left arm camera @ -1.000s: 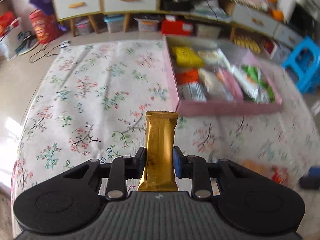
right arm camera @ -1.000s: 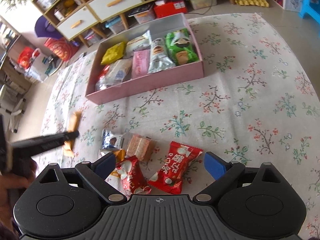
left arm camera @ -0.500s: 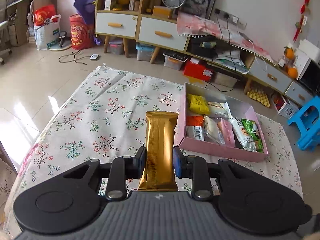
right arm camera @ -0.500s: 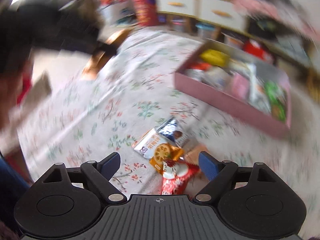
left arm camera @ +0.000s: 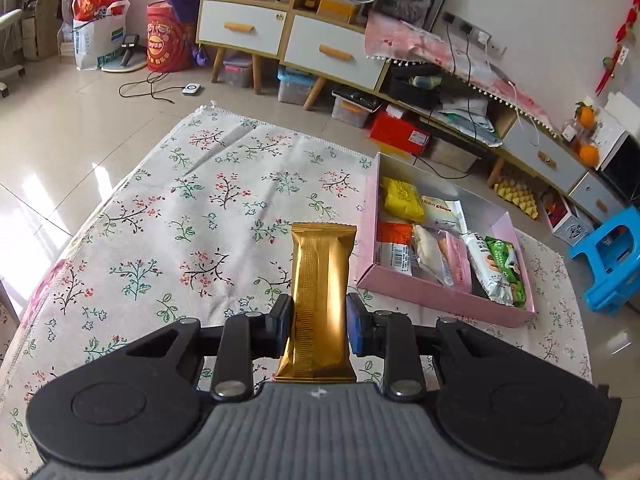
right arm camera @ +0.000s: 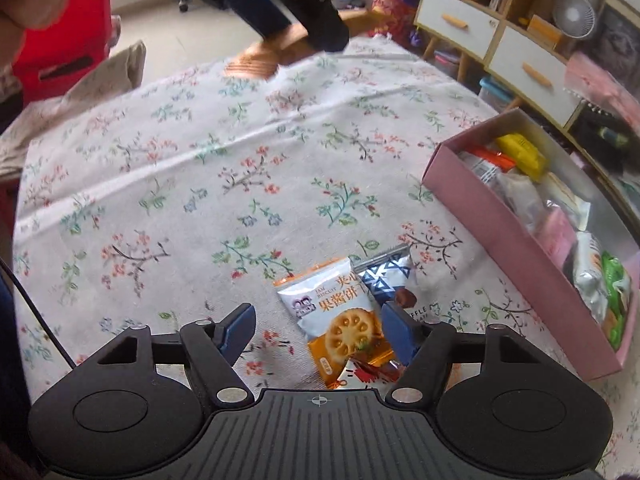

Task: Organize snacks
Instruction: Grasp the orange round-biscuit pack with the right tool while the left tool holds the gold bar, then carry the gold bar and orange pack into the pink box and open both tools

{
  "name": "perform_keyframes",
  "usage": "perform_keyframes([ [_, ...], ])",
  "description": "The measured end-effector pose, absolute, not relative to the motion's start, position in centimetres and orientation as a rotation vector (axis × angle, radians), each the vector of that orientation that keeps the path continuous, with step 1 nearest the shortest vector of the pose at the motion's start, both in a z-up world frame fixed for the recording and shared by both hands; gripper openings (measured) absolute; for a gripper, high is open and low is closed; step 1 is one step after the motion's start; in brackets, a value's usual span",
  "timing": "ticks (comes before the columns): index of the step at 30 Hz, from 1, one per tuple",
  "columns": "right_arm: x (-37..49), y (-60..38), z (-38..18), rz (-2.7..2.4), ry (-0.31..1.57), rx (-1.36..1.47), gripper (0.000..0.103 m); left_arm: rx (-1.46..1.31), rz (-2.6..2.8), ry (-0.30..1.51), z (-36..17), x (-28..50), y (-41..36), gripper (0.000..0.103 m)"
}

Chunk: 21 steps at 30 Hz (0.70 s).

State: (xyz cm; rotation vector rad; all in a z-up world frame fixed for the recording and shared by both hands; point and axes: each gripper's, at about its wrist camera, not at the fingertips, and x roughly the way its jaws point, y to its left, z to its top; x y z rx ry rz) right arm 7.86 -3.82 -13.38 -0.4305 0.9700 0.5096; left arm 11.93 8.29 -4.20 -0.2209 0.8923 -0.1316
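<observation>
My left gripper [left arm camera: 318,314] is shut on a gold snack bar [left arm camera: 320,280], held upright above the floral cloth, left of the pink box [left arm camera: 444,300] that holds several snack packets. My right gripper [right arm camera: 318,330] hangs low over the cloth with its jaws closing. An orange and white jam biscuit packet [right arm camera: 340,316] lies between the jaws, nearer the right finger, and the pads do not press on it. A dark blue packet [right arm camera: 390,280] lies beside it, and a red packet [right arm camera: 372,372] peeks out underneath. The left gripper with the gold bar [right arm camera: 260,60] shows blurred at the top of the right wrist view.
The pink box [right arm camera: 516,248] stands to the right of the loose packets. A floral cloth [left arm camera: 180,200] covers the table. A person in red [right arm camera: 60,40] is at the upper left. Cabinets with drawers [left arm camera: 280,36] and a blue stool [left arm camera: 612,260] stand beyond the table.
My right gripper rolled, swung left and sank from over the red packets to over the biscuit packet, and its jaws narrowed. My left gripper rose a little with the gold bar, now viewing more of the room.
</observation>
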Motion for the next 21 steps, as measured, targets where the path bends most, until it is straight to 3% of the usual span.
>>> perform_keyframes([
  [2, 8.7, -4.4, -13.4, 0.51, 0.982, -0.369, 0.062, -0.23, -0.135, 0.905, -4.5, 12.0, 8.3, 0.026],
  [3, 9.1, -4.6, -13.3, 0.505, 0.993, -0.337, 0.046, -0.241, -0.141, 0.911, -4.5, 12.1, 8.4, 0.026],
  [4, 9.3, -4.7, -13.1, 0.502, 1.012, -0.313, 0.04, -0.253, -0.143, 0.916, -4.6, 12.1, 8.6, 0.026],
  [10, 8.4, -4.2, -11.3, 0.52, 1.008, -0.277, 0.039, -0.27, -0.116, 0.911, -4.6, 12.3, 9.3, 0.026],
  [21, 10.6, -9.7, -7.3, 0.349, 0.927, 0.11, 0.039, -0.288, -0.119, 0.912, -4.6, 13.0, 8.6, 0.026],
])
